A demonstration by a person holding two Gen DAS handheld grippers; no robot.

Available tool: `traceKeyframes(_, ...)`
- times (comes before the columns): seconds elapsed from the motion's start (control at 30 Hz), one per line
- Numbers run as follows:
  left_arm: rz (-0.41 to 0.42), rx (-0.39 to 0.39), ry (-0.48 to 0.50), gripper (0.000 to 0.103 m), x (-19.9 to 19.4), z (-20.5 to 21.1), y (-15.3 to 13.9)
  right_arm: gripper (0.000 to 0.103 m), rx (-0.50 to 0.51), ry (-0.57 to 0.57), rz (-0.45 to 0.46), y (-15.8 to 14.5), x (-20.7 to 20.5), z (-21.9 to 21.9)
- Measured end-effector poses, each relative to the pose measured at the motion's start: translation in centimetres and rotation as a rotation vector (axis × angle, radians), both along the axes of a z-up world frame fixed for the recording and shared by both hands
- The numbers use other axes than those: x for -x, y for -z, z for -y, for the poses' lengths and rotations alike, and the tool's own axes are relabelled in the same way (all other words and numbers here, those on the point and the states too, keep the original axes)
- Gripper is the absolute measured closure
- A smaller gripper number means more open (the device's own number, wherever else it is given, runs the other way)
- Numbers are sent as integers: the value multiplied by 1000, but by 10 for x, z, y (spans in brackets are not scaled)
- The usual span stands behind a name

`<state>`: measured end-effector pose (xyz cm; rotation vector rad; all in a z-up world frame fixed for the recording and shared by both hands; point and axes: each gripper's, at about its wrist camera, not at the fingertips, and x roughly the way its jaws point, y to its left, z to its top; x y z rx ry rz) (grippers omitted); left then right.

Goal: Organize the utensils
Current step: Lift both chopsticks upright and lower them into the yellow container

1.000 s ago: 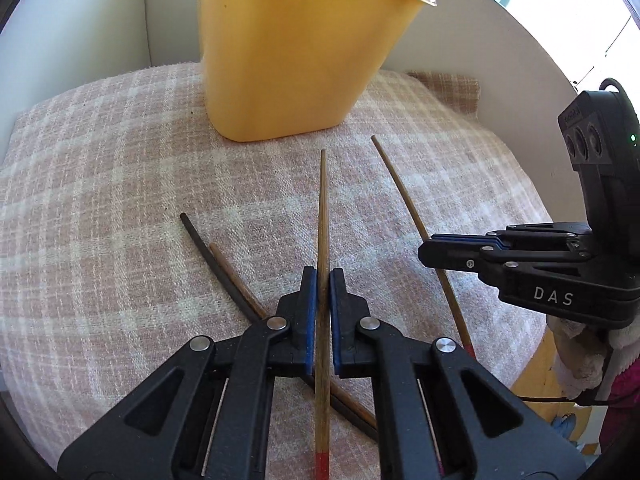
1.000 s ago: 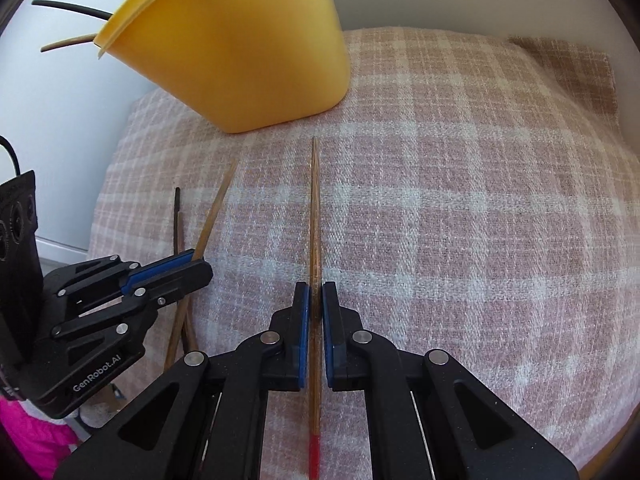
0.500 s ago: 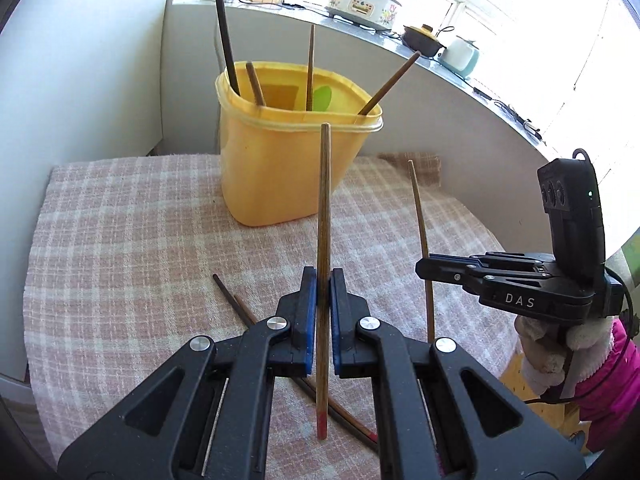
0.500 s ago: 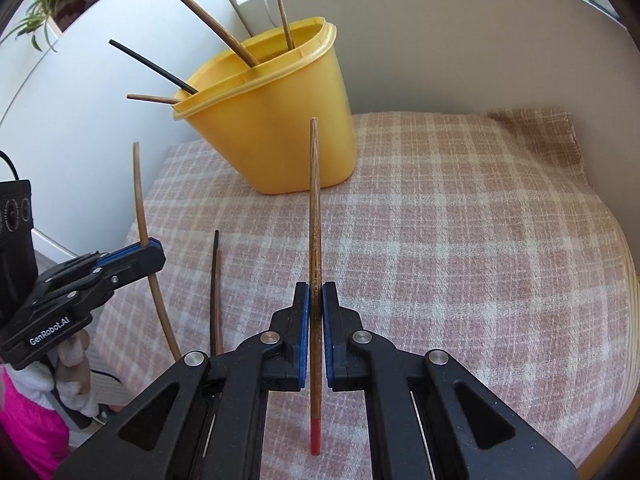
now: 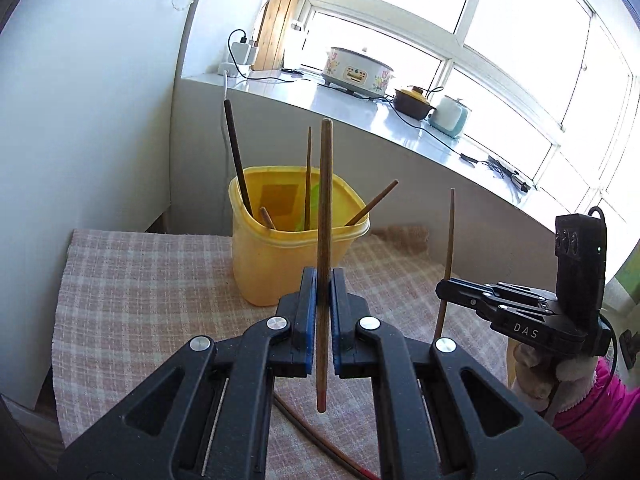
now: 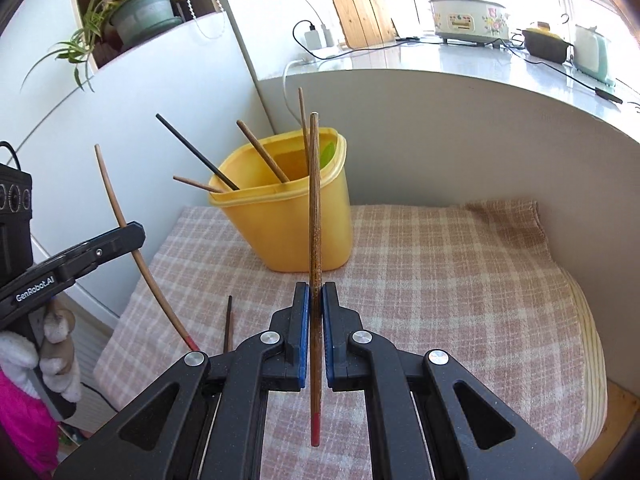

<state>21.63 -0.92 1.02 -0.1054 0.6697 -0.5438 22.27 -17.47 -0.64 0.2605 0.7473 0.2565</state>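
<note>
My left gripper [image 5: 323,280] is shut on a brown chopstick [image 5: 324,208] with a red end, held upright in front of the yellow holder [image 5: 280,256]. My right gripper [image 6: 315,294] is shut on another red-ended brown chopstick [image 6: 314,208], also upright. The holder [image 6: 296,224] stands on the checked cloth [image 6: 440,280] and has several chopsticks leaning in it. The right gripper shows in the left wrist view [image 5: 444,288] with its chopstick [image 5: 448,240]. The left gripper shows in the right wrist view [image 6: 134,234] with its chopstick [image 6: 120,216].
Two chopsticks still lie on the cloth [image 5: 312,436], one dark [image 6: 228,324]. A white wall [image 6: 440,136] rings the back of the table. A windowsill behind it holds a cooker [image 5: 356,74] and pots. A potted plant [image 6: 140,12] sits at upper left.
Both grippers have risen off the cloth, each lifting its chopstick from lying flat to upright. The holder now sits lower and farther in both views.
</note>
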Motion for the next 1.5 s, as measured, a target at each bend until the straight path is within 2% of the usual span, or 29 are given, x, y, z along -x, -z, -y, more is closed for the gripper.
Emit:
traceKeyframes(0.2, 120, 16, -33, 99, -9, 5, -35, 98, -33, 25, 57, -21, -5, 7)
traceKeyframes(0.37, 185, 34, -67, 99, -20, 8, -57, 98, -26, 43, 117, -40, -9, 10)
traceKeyframes(0.6, 233, 96, -104, 99, -40, 4, -85, 98, -15, 68, 162, -58, -22, 14)
traceKeyframes(0.73, 268, 103, -136, 99, -53, 5, -97, 98, -5, 82, 196, -71, -35, 13)
traceKeyframes(0.93, 265, 69, -171, 99, -77, 11, -90, 98, 32, 106, 267, -88, -53, 9)
traceKeyframes(1.17, 252, 45, -193, 99, -94, 15, -73, 98, 37, 135, 304, -97, -76, 6)
traceKeyframes(1.33, 242, 28, -176, 99, -96, 21, -64, 98, 72, 152, 350, -105, -88, -2)
traceKeyframes(1.5, 222, 12, -161, 99, -99, 25, -56, 98, 59, 158, 361, -104, -103, -7)
